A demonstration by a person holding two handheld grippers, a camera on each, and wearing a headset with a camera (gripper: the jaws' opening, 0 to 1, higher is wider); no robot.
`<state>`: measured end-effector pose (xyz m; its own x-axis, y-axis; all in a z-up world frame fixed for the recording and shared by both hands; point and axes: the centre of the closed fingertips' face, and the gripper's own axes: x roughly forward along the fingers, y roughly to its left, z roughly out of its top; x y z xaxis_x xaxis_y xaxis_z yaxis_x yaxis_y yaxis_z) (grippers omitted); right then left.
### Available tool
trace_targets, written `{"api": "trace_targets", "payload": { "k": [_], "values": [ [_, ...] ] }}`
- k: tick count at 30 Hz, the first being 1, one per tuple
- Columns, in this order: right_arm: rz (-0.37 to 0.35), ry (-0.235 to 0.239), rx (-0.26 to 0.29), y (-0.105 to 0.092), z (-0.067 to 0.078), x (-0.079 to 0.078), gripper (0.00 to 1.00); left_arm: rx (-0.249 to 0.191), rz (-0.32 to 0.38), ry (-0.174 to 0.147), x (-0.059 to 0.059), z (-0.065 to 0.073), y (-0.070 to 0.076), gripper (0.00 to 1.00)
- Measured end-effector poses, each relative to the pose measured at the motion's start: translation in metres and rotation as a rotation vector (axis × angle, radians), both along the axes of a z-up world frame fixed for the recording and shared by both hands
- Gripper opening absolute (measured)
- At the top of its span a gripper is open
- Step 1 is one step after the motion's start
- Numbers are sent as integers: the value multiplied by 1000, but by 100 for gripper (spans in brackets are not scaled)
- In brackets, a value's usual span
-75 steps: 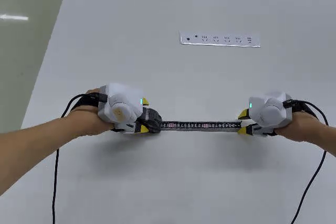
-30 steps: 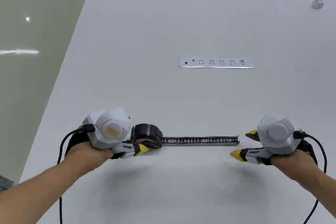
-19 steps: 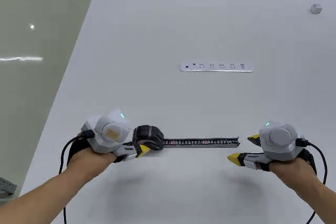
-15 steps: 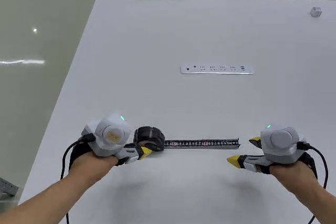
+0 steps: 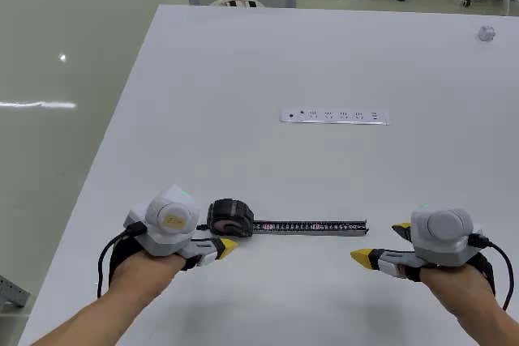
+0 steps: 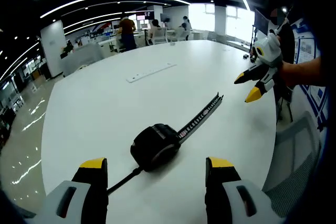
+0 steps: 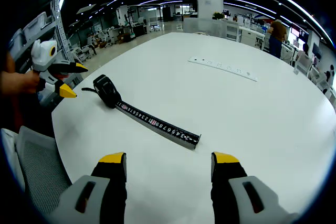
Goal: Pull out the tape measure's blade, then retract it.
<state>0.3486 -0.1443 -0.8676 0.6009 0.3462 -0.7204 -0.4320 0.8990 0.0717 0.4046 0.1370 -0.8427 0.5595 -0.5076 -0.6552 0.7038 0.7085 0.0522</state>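
both grippers have now let go. the white, yellow-tipped right gripper [image 5: 379,243] had already released the end of the dark, narrow metal blade [image 5: 312,226] a moment earlier. in the last half second the white, yellow-tipped left gripper [image 5: 217,247] has backed off the black, round-bodied tape measure [image 5: 231,218] it was clamped on. each gripper now has its jaws spread apart on nothing. that reads as the pull-out being finished and the retract not yet begun, since the blade has not drawn back at all. likely a lock is holding it, though none can be made out here. the tape measure lies on the near part of the broad white table [image 5: 324,46], just right of the left gripper and clear of its jaws. its blade, marked with pale numbers, runs flat along the tabletop to the right, and the hooked end stops near the right gripper without touching it. a flat white power strip [image 5: 334,117] sits well beyond, toward the far side.
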Motion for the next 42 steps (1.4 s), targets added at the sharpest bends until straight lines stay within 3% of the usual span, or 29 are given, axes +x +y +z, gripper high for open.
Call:
{"api": "trace_targets", "payload": {
  "k": [9, 15, 22, 35, 42],
  "values": [
    [-48, -3, 32, 10, 5, -13, 72, -32, 90, 2, -9, 5, 7, 77],
    [-80, -6, 51, 12, 9, -18, 74, -64, 155, 20, -17, 9, 10, 79],
    [-107, -13, 66, 18, 17, -26, 77, -94, 222, 11, -26, 19, 11, 83],
    [-183, -35, 91, 30, 37, -38, 83, -105, 318, 17, -44, 30, 18, 87],
    [-193, -38, 96, 31, 40, -40, 87, -107, 336, 18, -46, 32, 21, 87]
  ]
}}
